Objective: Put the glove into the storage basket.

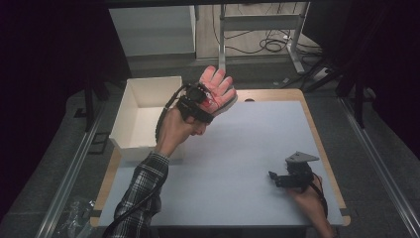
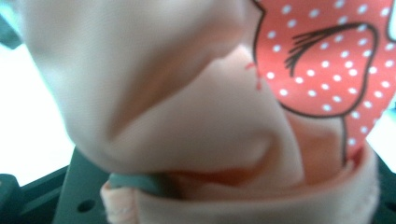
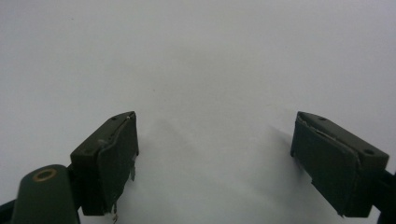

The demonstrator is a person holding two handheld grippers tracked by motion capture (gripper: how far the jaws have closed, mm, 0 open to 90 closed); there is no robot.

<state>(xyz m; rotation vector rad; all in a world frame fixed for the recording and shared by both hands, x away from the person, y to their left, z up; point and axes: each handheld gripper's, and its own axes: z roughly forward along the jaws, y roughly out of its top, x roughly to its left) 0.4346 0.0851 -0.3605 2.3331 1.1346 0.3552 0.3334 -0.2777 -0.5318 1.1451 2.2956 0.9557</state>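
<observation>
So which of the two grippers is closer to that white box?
Left. The left gripper, holding a pink glove, is raised just beside the white box; the right gripper is low, far across the table.

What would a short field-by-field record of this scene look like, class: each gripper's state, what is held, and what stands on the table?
left gripper: raised above the table's far left, shut on the glove
glove: pink, finger-shaped, with a red white-dotted patch
right gripper: low over the table near its right edge, jaws open, nothing between them
box: white, open-topped, at the table's far left
table: pale top sheet, wooden edge
next move (guess): glove may go into the box
</observation>
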